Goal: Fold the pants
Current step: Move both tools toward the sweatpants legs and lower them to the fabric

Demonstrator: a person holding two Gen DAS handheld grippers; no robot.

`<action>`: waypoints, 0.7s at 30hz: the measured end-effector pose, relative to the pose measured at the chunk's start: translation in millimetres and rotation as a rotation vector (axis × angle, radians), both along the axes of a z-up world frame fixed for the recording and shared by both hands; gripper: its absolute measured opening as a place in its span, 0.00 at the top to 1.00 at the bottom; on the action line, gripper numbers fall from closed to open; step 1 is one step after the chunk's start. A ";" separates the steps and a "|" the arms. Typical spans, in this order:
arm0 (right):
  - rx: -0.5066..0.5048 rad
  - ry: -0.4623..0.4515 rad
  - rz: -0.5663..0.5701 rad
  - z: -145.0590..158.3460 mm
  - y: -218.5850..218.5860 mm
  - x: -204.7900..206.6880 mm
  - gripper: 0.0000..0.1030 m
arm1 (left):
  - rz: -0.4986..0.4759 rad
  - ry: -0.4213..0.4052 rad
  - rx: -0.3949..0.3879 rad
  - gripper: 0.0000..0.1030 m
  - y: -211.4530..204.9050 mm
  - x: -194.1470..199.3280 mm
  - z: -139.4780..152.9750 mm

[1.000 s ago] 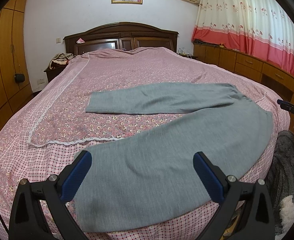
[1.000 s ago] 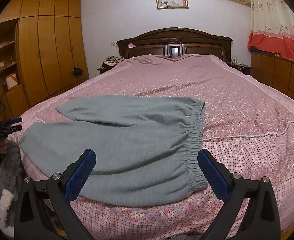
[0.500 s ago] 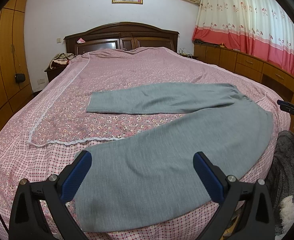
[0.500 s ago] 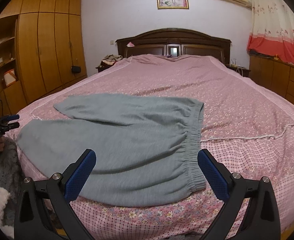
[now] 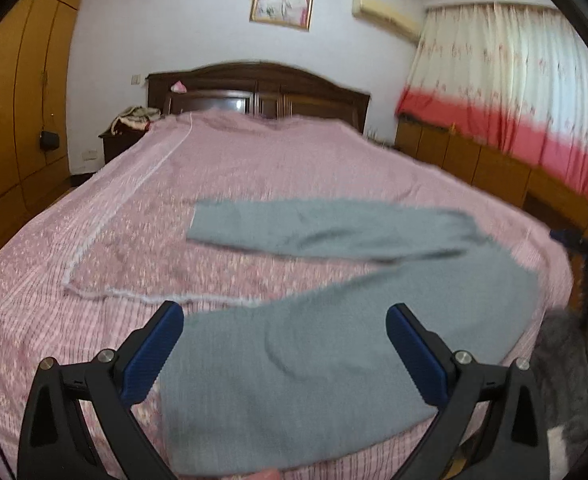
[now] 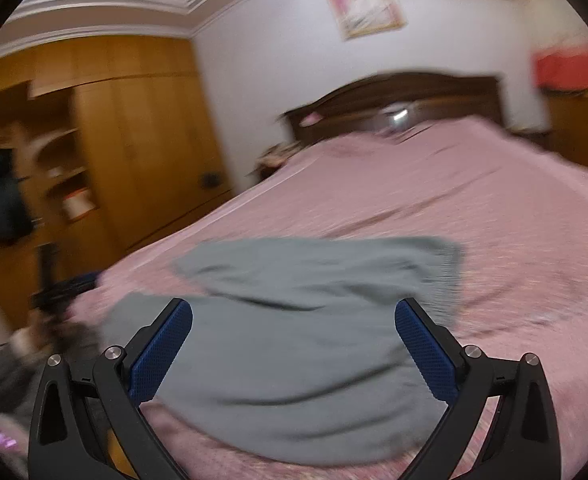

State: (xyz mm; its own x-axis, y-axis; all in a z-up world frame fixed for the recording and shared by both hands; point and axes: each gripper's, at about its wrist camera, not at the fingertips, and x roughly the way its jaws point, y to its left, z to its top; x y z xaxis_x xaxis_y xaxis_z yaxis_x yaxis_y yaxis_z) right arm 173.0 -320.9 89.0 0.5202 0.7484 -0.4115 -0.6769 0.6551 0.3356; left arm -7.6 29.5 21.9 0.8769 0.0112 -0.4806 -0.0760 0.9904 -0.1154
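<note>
Daylight through cream-and-red floral curtains, soft, even, few shadows. Both views motion-blurred, right wrist far worse: framed pink picture smeared. Fisheye bends edges, black vignette corners. Glare spot on dark wooden headboard.

One pair of grey pants lies spread on one bed, directly ahead of both tools; its two legs are both visible. Two tools are in view: the left tool and the right tool, each with two blue-padded fingers spread wide apart. Beyond the tools, at the far end of the bed, stands one dark wooden headboard. Above it hangs one framed picture, with one air conditioner to its right. One red-and-cream curtain hangs far right of the left tool.
</note>
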 end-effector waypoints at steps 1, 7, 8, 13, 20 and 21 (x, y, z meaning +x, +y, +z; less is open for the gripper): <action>0.033 0.039 0.036 -0.9 3.4 9.9 0.00 | 0.020 0.003 0.020 0.00 2.5 4.3 3.7; 0.393 -0.026 0.083 7.3 6.5 40.3 0.00 | 0.123 0.139 0.236 0.00 16.8 62.4 8.5; 0.417 -0.044 0.086 8.3 9.7 45.6 0.00 | 0.106 0.147 0.199 0.00 22.4 70.7 8.5; 0.419 -0.027 0.127 -1.0 38.9 76.3 0.00 | 0.102 0.089 0.077 0.00 44.7 101.1 17.6; 0.550 -0.012 0.073 -32.9 63.3 109.7 0.00 | 0.068 0.025 0.091 0.00 39.2 146.9 36.0; 0.533 0.004 0.062 -34.5 67.3 116.0 0.00 | 0.069 0.022 0.106 0.00 36.6 153.5 37.7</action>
